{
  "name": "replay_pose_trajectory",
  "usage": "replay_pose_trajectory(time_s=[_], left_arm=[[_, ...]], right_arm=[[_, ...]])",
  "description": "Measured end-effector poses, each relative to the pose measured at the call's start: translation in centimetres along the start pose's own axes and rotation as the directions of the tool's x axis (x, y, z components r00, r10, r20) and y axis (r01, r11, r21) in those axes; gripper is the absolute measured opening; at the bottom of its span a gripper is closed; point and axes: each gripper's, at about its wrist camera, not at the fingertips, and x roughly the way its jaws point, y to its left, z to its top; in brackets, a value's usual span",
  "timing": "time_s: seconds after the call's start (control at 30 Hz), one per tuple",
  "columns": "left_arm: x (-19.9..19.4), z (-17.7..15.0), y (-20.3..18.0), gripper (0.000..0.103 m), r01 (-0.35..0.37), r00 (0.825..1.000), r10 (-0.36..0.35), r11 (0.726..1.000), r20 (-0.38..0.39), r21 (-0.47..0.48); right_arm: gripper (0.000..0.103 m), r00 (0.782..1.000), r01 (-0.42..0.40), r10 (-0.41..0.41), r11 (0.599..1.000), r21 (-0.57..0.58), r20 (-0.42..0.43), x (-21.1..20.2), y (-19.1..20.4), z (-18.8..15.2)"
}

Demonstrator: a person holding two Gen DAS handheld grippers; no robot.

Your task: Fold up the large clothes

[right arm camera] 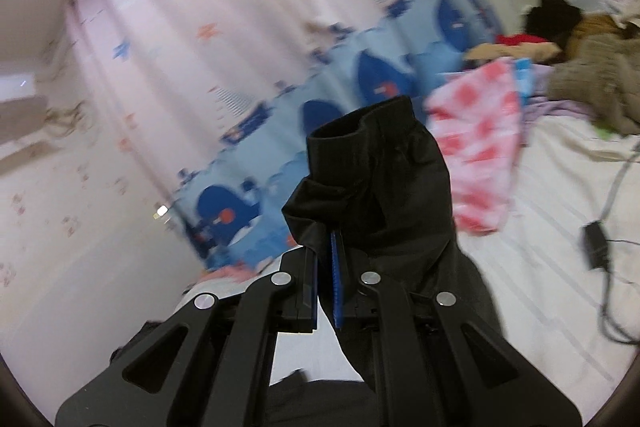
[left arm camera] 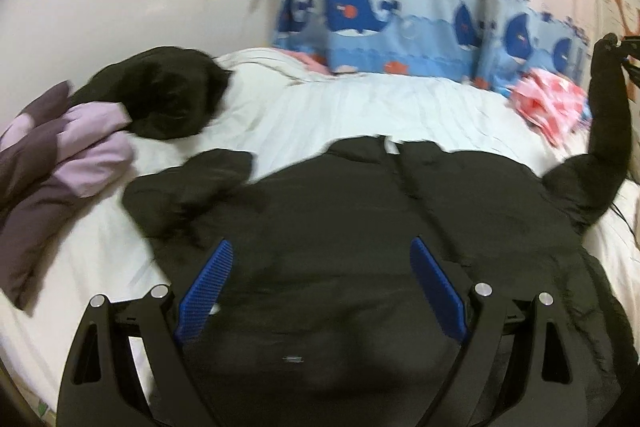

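A large black padded jacket lies spread on the white bed. My left gripper is open, its blue pads apart, hovering over the jacket's body. One sleeve lies bent at the left. The other sleeve is lifted upright at the right, held at its cuff by my right gripper. In the right wrist view, my right gripper is shut on the sleeve just below the cuff.
A purple and lilac garment and a black garment lie at the bed's left. A pink checked cloth lies at the right. Whale-print curtain behind. A clothes pile and a charger cable are on the bed.
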Motion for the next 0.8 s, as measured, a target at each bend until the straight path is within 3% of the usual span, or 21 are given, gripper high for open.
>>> replay_pose_trajectory(time_s=[0.13, 0.27, 0.5, 0.8], left_arm=[[-0.1, -0.3, 4.8, 0.086, -0.059, 0.998, 0.058, 0.996, -0.012, -0.069], [-0.1, -0.6, 9.8, 0.087, -0.100, 0.995, 0.095, 0.980, -0.041, -0.171], [0.2, -1.4, 15.6, 0.087, -0.133, 0.989, 0.104, 0.941, -0.107, -0.312], [-0.2, -1.6, 17.8, 0.088, -0.145, 0.987, 0.113, 0.925, -0.111, -0.352]], right_arm=[[0.006, 0.994, -0.091, 0.087, 0.994, -0.066, -0.062, 2.6, 6.8, -2.5], [0.006, 0.971, -0.203, 0.186, 0.974, -0.105, -0.153, 5.6, 14.2, -6.9], [0.006, 0.892, -0.354, 0.279, 0.920, -0.167, -0.355, 9.7, 24.5, -18.2], [0.006, 0.779, -0.394, 0.221, 0.901, -0.183, -0.587, 13.9, 28.5, -35.1]])
